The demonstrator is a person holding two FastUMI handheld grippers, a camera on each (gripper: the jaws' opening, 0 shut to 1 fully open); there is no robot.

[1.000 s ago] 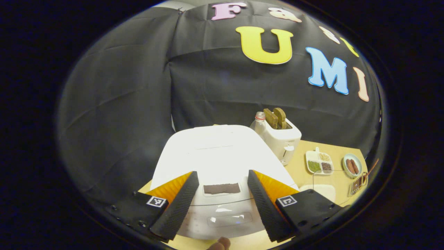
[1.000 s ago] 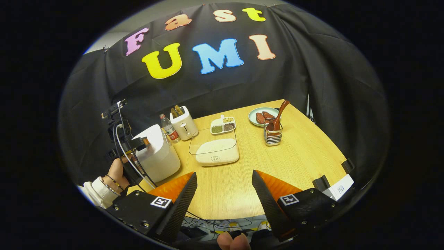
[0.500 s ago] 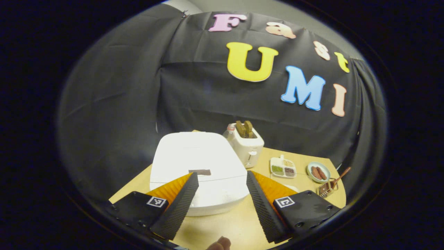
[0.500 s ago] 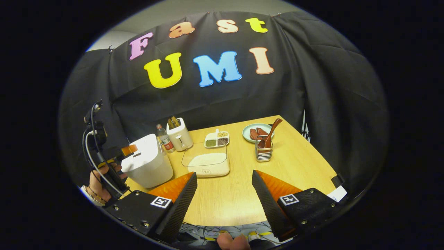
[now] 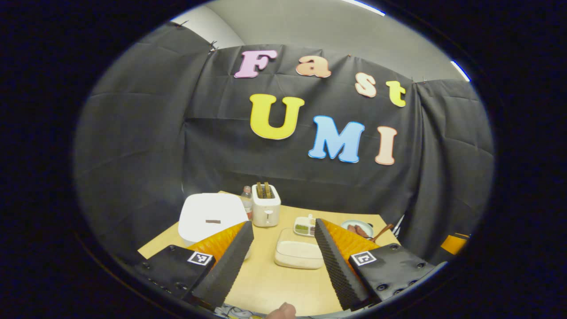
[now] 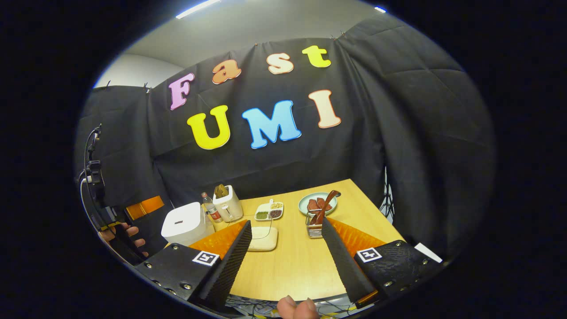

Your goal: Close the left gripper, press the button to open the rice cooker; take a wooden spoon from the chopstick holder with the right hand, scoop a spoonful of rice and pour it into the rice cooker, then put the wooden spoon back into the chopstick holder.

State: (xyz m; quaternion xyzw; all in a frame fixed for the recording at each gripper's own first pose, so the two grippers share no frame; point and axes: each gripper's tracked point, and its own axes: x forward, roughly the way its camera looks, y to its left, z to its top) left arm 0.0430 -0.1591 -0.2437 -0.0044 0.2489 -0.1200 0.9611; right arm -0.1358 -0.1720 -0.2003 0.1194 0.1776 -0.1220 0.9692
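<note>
We hold the left gripper (image 5: 283, 257) and the right gripper (image 6: 285, 257) back from the pale wooden table (image 6: 292, 270), jaws spread wide and empty, well short of everything on it. The white, rounded plastic rice cooker (image 6: 182, 224) sits lid-down at the table's left end, and the dark wooden spoon (image 6: 325, 204) leans in the wire chopstick holder (image 6: 313, 229) on the right, just beside the shallow white container of rice (image 6: 263, 239), seemingly staged for easy reach. We can read no brand or label.
</note>
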